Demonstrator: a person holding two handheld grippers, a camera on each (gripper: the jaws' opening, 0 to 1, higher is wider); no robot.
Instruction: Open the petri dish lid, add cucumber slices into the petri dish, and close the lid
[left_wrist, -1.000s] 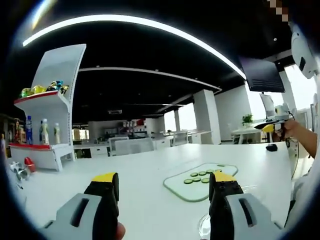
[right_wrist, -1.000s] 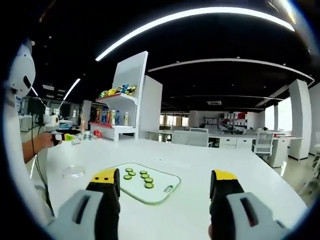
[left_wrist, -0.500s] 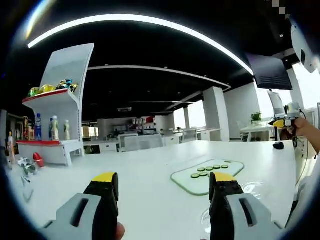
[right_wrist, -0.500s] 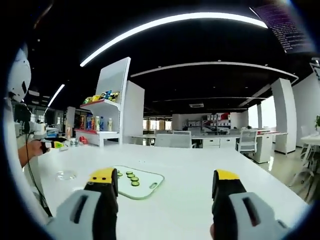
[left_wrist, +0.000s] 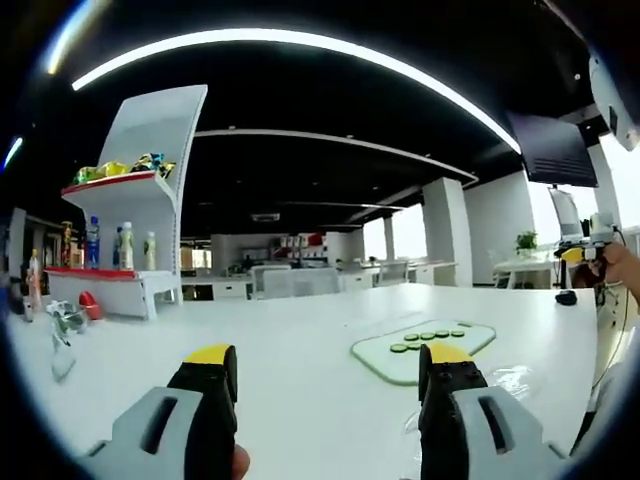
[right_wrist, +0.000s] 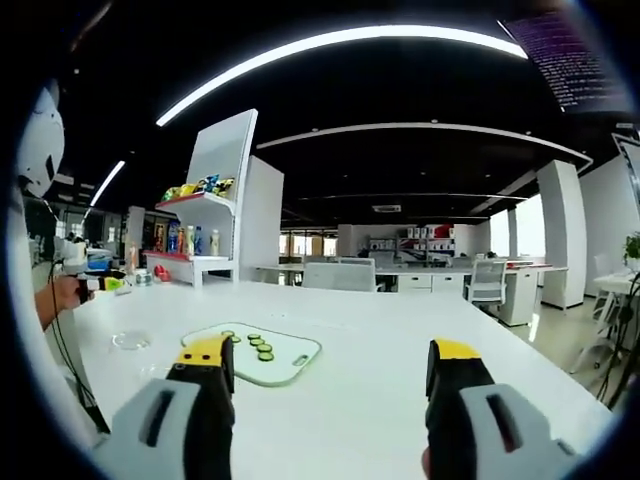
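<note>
A pale green cutting board (left_wrist: 425, 352) lies on the white table, right of centre, with several cucumber slices (left_wrist: 432, 336) in a row on it. A clear petri dish (left_wrist: 512, 378) sits just near of the board, partly behind my left gripper's right jaw. My left gripper (left_wrist: 328, 365) hovers open and empty, short of the board. A hand holds my right gripper (left_wrist: 592, 238) high at the far right. In the right gripper view the board (right_wrist: 290, 358), slices (right_wrist: 256, 346) and petri dish (right_wrist: 130, 341) lie left of centre. My right gripper (right_wrist: 330, 362) is open and empty above the table. The left gripper (right_wrist: 100, 284) shows at the far left.
A white shelf unit (left_wrist: 125, 240) with bottles and snack bags stands at the table's far left end; it also appears as the shelf (right_wrist: 215, 225) beyond the board. Small clear items (left_wrist: 60, 330) lie near it. Office desks and chairs (right_wrist: 350, 275) stand behind.
Both cameras have swung a little, so the board and shelf have slid across the views. Nothing on the table has moved, and both grippers stay open and empty.
</note>
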